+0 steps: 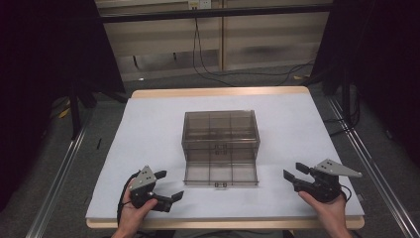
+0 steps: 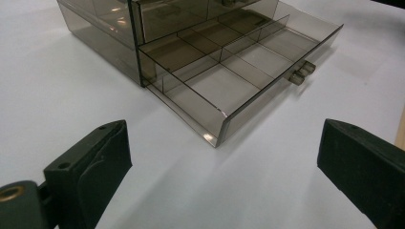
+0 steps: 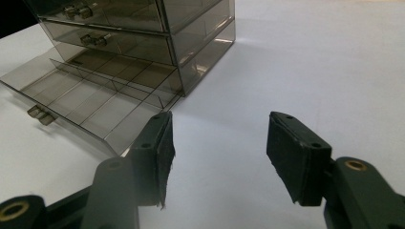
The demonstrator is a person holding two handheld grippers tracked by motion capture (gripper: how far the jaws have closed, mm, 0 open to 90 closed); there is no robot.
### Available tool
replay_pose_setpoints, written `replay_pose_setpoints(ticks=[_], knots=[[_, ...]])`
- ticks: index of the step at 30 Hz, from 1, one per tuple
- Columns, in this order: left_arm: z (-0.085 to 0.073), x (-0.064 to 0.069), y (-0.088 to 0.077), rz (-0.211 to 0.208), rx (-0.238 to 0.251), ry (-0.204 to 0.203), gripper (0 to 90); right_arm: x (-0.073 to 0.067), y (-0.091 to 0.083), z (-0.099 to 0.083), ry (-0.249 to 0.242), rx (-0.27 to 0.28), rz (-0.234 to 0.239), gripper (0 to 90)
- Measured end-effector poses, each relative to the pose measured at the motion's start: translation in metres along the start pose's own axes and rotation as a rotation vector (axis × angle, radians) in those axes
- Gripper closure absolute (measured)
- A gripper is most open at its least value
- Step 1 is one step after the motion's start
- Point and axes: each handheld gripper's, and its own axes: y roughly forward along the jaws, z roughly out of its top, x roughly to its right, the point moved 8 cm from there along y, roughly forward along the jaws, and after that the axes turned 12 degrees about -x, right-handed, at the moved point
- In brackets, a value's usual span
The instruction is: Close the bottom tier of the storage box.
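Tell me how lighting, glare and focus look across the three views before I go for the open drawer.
High view: dim, dark surroundings, white table cover evenly lit, smoky transparent plastic drawer cabinet slightly soft. Left gripper view: sharp on the pulled-out bottom drawer, small glare spot at its near corner, jaws blurred. Right gripper view: cabinet sharp, soft shadow beside it.

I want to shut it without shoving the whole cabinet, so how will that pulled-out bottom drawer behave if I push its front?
The bottom drawer looks like thin, stiff clear plastic, so it should slide rather than flex. The cabinet looks empty and probably light, so it may skid on the smooth white table cover. The small knobs could be fragile.
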Motion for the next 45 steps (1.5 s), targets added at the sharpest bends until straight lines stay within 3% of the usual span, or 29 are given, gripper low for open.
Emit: replay_pose_setpoints(ticks=[14,30,37,41,43,45], knots=[[0.004,0.006,0.003,-0.005,-0.001,0.029,4.3,-0.005,0.002,-0.002,-0.005,-0.039,0.025,41.6],[0.012,0.023,0.008,-0.027,-0.025,0.065,5.6,-0.013,0.005,-0.002,-0.021,-0.055,0.046,39.9],[0.018,0.031,0.010,-0.038,-0.029,0.066,17.1,-0.013,0.003,-0.002,-0.019,-0.052,0.049,38.1],[0.021,0.037,0.013,-0.056,-0.034,0.098,28.0,-0.015,0.002,-0.002,-0.018,-0.046,0.055,37.9],[0.023,0.040,0.015,-0.066,-0.027,0.095,33.6,-0.016,0.002,-0.001,-0.024,-0.043,0.056,37.5],[0.024,0.043,0.017,-0.075,-0.040,0.126,39.3,-0.016,0.003,-0.002,-0.021,-0.048,0.058,37.4]])
